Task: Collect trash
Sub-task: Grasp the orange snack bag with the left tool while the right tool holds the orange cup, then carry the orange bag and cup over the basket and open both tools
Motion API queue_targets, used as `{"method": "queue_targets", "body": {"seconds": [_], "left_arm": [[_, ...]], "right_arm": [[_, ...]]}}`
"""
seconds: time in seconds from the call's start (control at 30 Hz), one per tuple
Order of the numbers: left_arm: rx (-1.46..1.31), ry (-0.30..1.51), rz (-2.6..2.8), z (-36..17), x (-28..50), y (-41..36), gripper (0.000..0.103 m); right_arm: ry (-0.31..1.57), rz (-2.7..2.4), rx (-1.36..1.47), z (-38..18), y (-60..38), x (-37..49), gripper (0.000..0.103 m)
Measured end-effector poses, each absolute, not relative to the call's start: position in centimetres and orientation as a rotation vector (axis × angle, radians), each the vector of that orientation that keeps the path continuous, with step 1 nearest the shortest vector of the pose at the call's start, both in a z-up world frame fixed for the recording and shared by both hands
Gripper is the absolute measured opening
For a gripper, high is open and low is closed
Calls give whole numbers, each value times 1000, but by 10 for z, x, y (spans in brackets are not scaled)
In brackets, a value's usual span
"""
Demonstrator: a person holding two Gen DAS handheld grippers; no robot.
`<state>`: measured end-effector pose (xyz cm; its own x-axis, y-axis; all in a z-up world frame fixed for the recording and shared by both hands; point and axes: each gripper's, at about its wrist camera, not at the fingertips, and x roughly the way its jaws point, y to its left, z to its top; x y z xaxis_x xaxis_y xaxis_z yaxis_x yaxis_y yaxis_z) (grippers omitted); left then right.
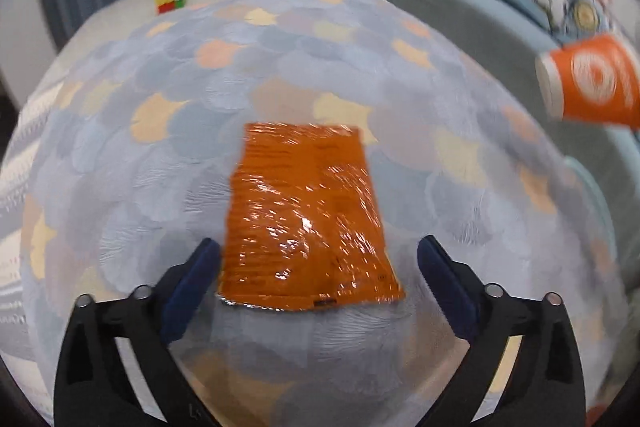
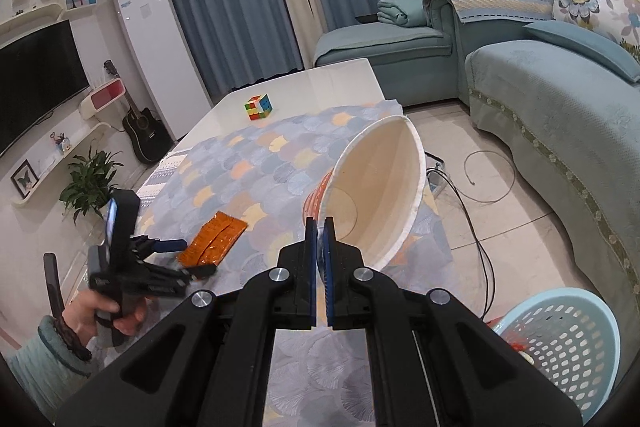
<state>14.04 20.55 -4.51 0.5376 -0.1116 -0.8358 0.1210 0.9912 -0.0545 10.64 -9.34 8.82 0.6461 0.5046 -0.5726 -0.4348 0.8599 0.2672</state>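
White table [image 2: 336,75] under patterned cloth [image 2: 256,163]; orange wrapper [image 1: 308,215], puzzle cube [image 2: 259,107].

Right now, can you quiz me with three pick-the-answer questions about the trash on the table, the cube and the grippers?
1. Where is the orange wrapper?
A. Flat on the tablecloth, between the left gripper's open jaws
B. In the basket
C. On the sofa

2. How many puzzle cubes are on the table?
A. One
B. Three
C. None

3. What is the right gripper doing?
A. Standing open over the cube
B. Shut on the rim of the paper cup
C. Shut on the wrapper

Answers:
1 A, since the wrapper lies on the cloth with a jaw on each side, not pressed.
2 A, since just one cube stands near the far end.
3 B, since the jaws pinch the cup's rim and the cup hangs tilted above the table.
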Motion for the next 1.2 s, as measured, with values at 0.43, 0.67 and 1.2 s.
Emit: {"method": "queue_targets", "body": {"seconds": [0.43,0.67,1.2], "left_arm": [[-16,938,-87,-22,137,210,29],[-74,951,-94,-23,135,206,21],[-92,726,-460,90,95,38,20]], "right_arm": [[660,498,153,98,-118,83,2],[631,442,194,112,-150,68,2],[593,195,237,129,-254,13,2]]}}
